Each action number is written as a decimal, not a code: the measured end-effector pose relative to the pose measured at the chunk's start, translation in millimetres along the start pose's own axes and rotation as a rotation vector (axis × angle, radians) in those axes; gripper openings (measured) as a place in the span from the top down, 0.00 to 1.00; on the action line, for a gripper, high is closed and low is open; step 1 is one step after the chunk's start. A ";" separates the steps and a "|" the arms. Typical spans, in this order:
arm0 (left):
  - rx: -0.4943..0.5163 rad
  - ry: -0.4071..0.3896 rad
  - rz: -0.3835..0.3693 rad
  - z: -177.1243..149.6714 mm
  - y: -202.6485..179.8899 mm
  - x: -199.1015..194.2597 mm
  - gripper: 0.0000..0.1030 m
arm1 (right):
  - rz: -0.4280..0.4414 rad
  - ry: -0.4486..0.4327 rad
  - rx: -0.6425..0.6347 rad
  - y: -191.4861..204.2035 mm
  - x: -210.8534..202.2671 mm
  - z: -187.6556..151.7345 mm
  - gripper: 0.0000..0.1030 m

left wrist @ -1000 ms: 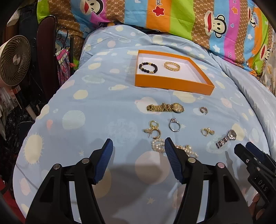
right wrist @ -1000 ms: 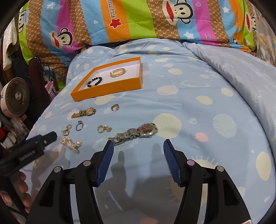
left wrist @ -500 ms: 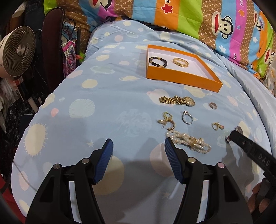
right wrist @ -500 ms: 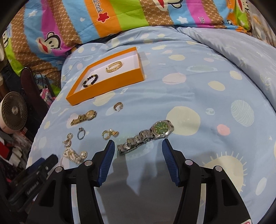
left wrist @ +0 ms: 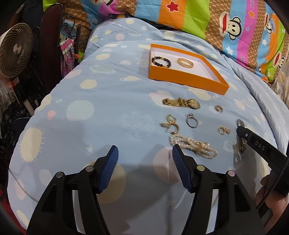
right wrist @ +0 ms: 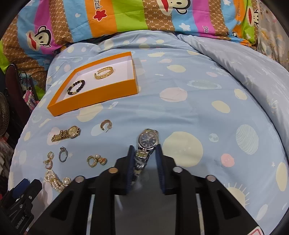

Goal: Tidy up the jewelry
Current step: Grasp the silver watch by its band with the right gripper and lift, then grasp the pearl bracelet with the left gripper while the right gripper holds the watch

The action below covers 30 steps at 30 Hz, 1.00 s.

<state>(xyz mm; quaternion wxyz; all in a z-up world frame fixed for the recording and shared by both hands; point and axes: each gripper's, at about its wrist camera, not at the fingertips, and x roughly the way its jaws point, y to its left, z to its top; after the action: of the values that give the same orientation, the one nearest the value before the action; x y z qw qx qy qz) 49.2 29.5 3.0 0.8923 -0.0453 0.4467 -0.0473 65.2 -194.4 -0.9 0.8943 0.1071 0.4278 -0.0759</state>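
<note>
Bedding first: pale blue spotted duvet point(right wrist: 207, 112), striped cartoon pillow point(right wrist: 126, 16) behind, desk fan point(left wrist: 14, 52) far left. Item, orange tray point(right wrist: 94, 98), upper left of my right-hand view, holding a black bead bracelet point(right wrist: 76, 87) and a gold cuff point(right wrist: 103, 72). Item, loose lot below it, left to right: gold watch point(right wrist: 66, 134), pearl bracelet point(right wrist: 56, 180), silver ring point(right wrist: 62, 154), gold hoop point(right wrist: 106, 124), ring cluster point(right wrist: 95, 160). Item, left gripper point(left wrist: 145, 163), jaws standing apart over bare duvet, nothing between them, the pearls just right of its right pad. Item, silver watch point(right wrist: 148, 140), dial poking out ahead of my right gripper point(right wrist: 144, 153), whose jaws have just been closing and now clench the band. Risks, as I judge them: the grip sits on slack metal links, so the heavy dial may swing or slide free on the lift; the pads may also pinch duvet fabric and drag it, scattering the small pieces nearby.
</note>
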 end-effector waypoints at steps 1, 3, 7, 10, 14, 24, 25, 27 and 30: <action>0.000 0.006 -0.012 0.0 -1.3 -0.4 0.42 | 0.006 0.001 -0.007 -1.6 -1.3 -1.2 0.87; -0.012 0.024 -0.052 0.3 -4.5 -1.4 0.41 | 0.011 0.002 -0.019 -3.0 -4.6 -4.5 0.87; -0.055 0.057 -0.130 4.5 -13.8 -1.7 0.40 | 0.035 0.001 -0.028 -8.0 -13.4 -13.9 0.87; -0.091 0.085 -0.200 9.0 -25.1 1.4 0.40 | 0.060 0.001 -0.017 -11.6 -16.9 -18.0 0.87; -0.081 0.112 -0.211 12.5 -46.5 13.5 0.40 | 0.080 0.001 -0.001 -16.1 -18.9 -20.4 0.87; 0.002 0.070 -0.110 3.3 -40.5 7.2 0.55 | 0.100 0.000 0.006 -19.6 -20.0 -21.9 0.87; 0.009 0.066 -0.092 1.8 -38.4 5.9 0.58 | 0.101 0.000 0.007 -19.8 -20.0 -22.0 0.87; 0.015 0.061 -0.054 -0.2 -33.3 3.2 0.59 | 0.103 0.000 0.008 -19.9 -20.0 -22.0 0.87; 0.011 0.066 -0.040 -1.6 -26.1 0.3 0.59 | 0.101 -0.001 0.007 -19.9 -20.0 -22.3 0.87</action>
<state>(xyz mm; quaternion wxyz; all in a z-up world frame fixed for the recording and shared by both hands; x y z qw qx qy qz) 47.0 3.5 5.0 0.8762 -0.0480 0.4745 -0.0691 31.5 -207.0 -1.5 0.8968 0.1316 0.4213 -0.0320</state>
